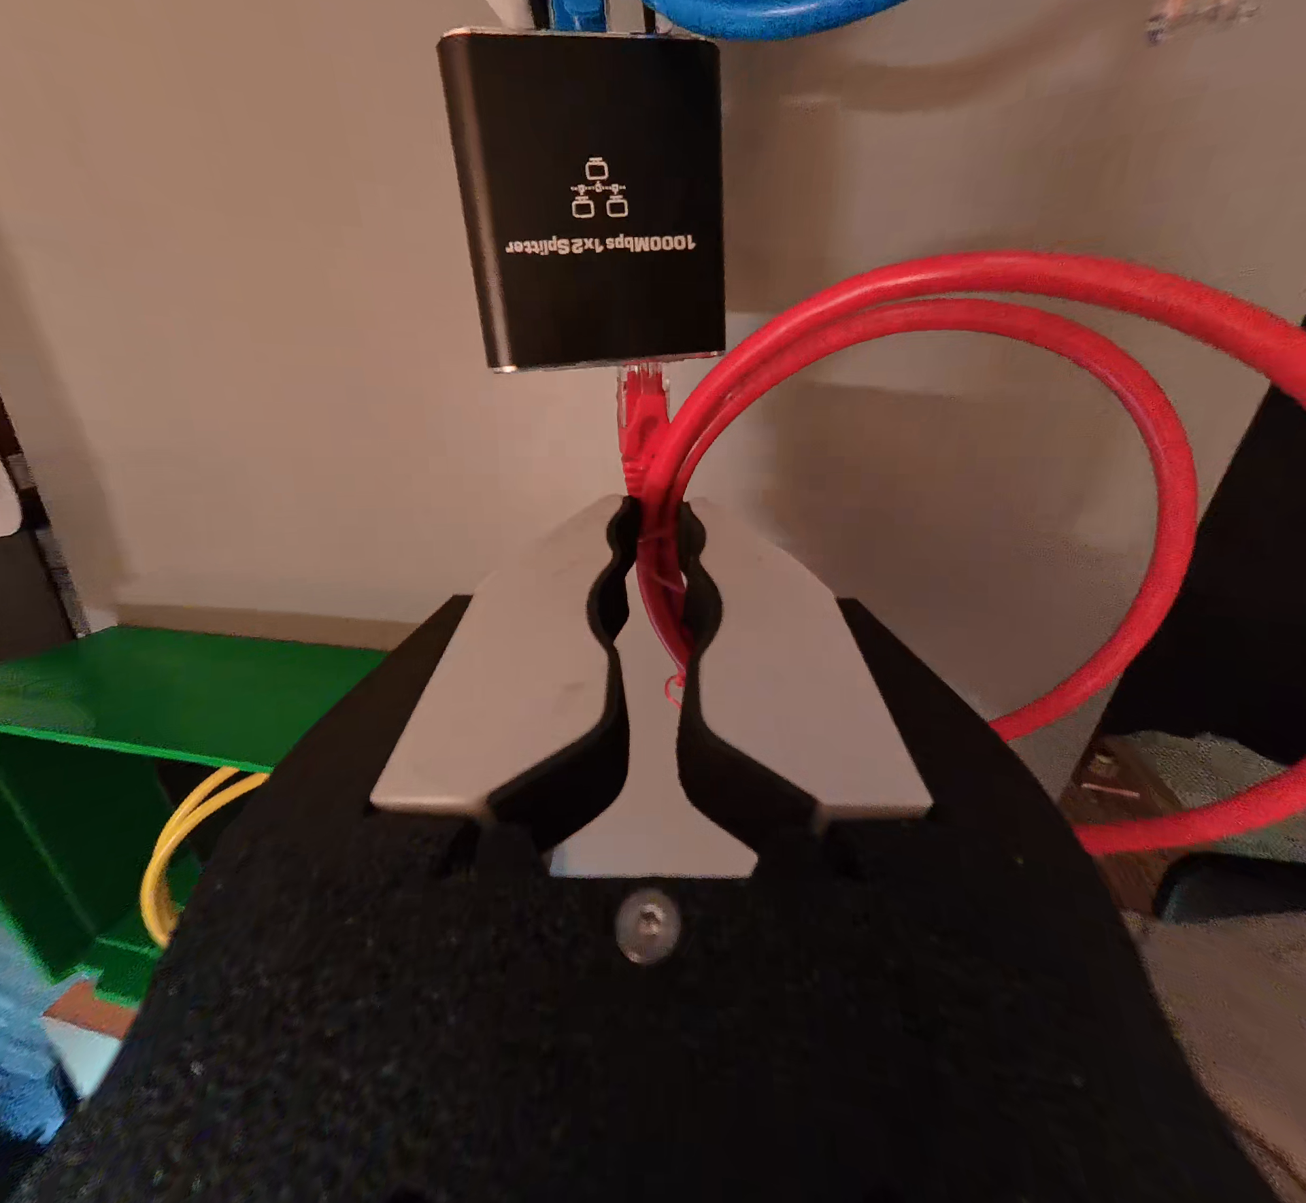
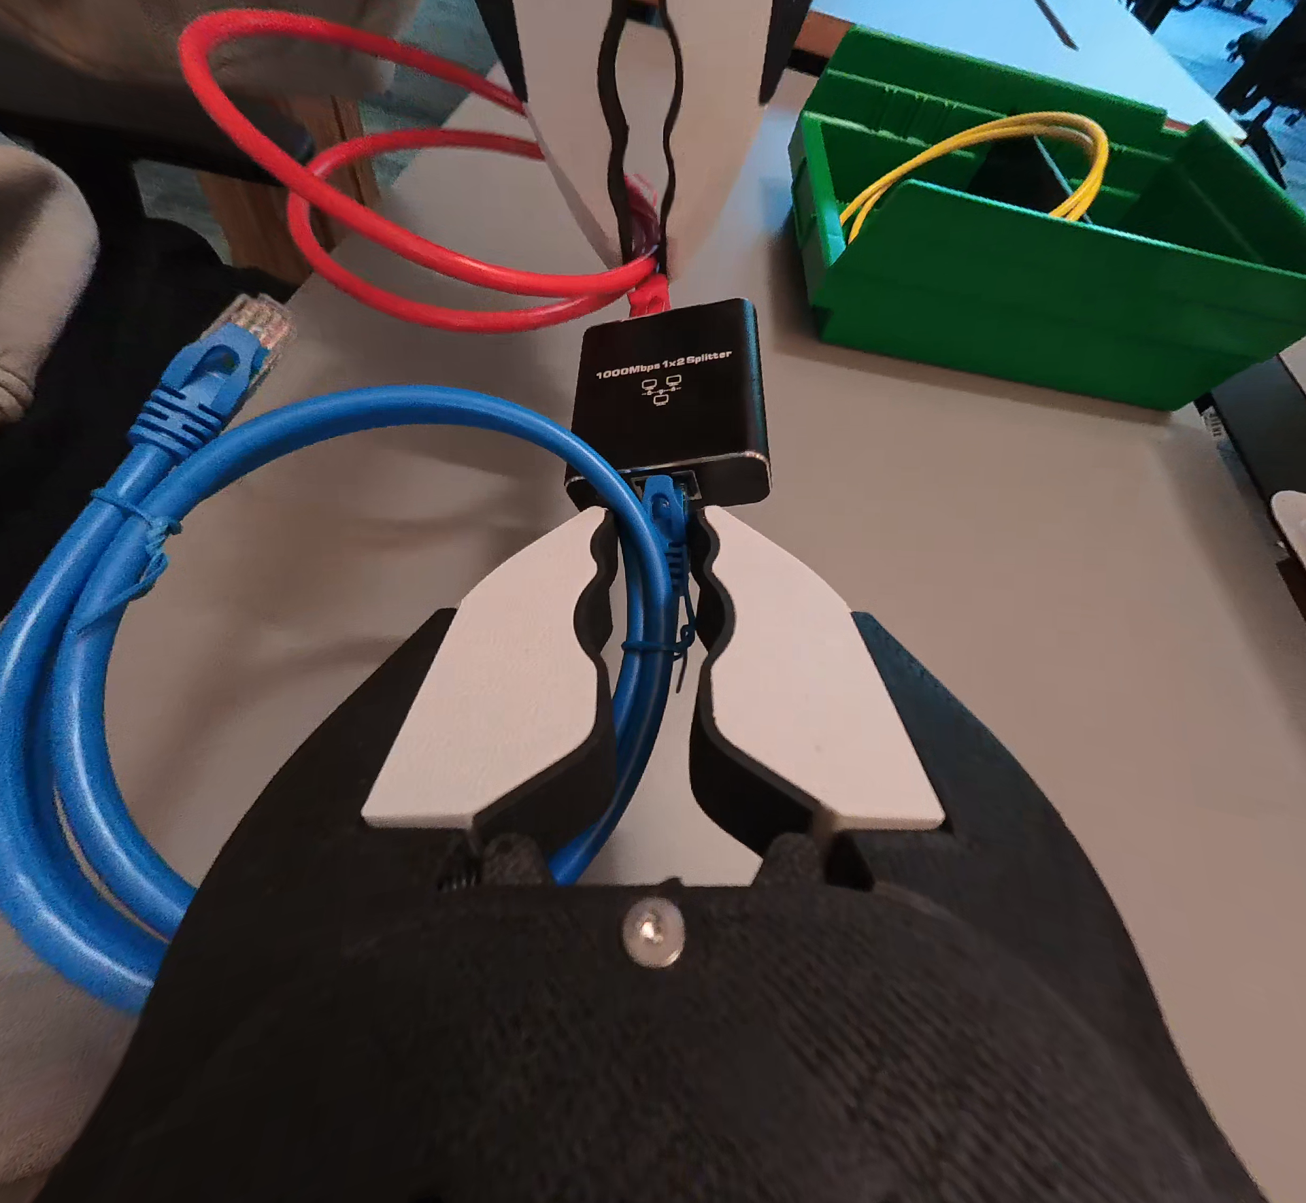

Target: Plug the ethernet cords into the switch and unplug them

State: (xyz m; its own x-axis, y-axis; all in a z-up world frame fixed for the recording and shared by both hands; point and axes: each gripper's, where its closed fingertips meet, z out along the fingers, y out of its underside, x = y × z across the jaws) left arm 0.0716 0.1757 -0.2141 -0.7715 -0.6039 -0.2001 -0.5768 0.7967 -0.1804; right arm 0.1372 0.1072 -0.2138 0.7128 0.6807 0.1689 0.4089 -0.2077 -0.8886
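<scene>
The black switch sits between my two grippers above the grey table. A red ethernet cord is plugged by its red plug into the switch's near end in the left wrist view. My left gripper is shut on the red cord just behind that plug. In the right wrist view the switch has a blue plug in its near port. My right gripper is shut on the blue cord behind it. The cord's free blue plug lies at the left. The left gripper faces me.
A green bin stands on the table to the right of the switch, with a yellow cord in it; it also shows in the left wrist view. A person's beige sleeve is at the left edge. The red loop overhangs the table edge. Across from one pair of fingers to the other is roughly 10 centimeters.
</scene>
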